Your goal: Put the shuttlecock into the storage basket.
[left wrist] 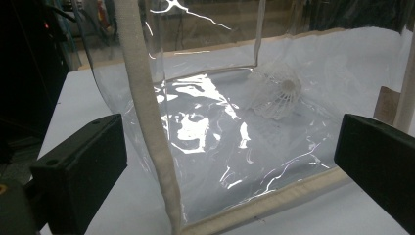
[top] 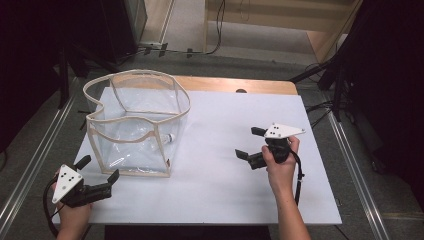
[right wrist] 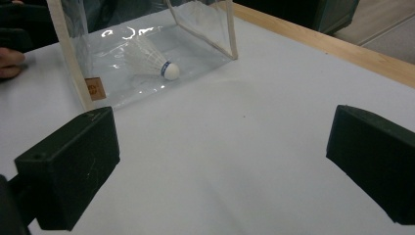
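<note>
Clear plastic open-top bag with beige fabric trim [top: 137,122] stands upright on the white worktop [top: 225,170], left-centre. White feathered shuttlecock with a white cork tip [right wrist: 151,62] lies on its side inside the bag on its floor, cork tip toward the bag's near-right corner; also seen through the plastic in the left gripper view [left wrist: 276,93]. Small tan label [right wrist: 93,88] on the bag's lower edge. Left gripper [top: 97,172] hangs near the bag's front-left corner, fingers wide apart, empty, not touching the trim. Right gripper [top: 247,142] well apart from the bag over bare worktop, fingers wide, empty, pointed toward the bag.
</note>
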A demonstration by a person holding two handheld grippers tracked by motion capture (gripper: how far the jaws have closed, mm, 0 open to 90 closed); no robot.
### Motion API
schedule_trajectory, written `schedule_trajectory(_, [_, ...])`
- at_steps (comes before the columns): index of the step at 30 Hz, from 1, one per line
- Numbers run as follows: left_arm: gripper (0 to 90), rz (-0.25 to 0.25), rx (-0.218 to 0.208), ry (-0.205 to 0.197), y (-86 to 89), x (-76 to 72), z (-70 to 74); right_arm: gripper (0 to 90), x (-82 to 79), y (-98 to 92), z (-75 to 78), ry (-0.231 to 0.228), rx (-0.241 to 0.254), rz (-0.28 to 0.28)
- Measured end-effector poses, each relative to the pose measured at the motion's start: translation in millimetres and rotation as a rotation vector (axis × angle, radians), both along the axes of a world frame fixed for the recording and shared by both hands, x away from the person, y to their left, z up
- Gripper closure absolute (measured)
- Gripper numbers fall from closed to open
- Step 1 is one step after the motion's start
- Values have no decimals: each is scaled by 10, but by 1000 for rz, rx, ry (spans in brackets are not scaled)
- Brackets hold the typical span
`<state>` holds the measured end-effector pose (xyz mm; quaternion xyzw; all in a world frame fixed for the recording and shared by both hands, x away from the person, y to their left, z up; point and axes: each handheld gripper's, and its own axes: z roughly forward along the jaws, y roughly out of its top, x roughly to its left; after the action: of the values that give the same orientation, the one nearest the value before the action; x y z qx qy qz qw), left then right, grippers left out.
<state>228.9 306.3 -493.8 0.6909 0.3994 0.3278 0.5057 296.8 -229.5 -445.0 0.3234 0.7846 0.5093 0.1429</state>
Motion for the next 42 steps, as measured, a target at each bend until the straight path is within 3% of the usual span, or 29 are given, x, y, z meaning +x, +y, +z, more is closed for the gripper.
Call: schedule_trajectory(42, [0,6,-11,-5,7,-5,1,0,-389,-561,-335,33,37,-112])
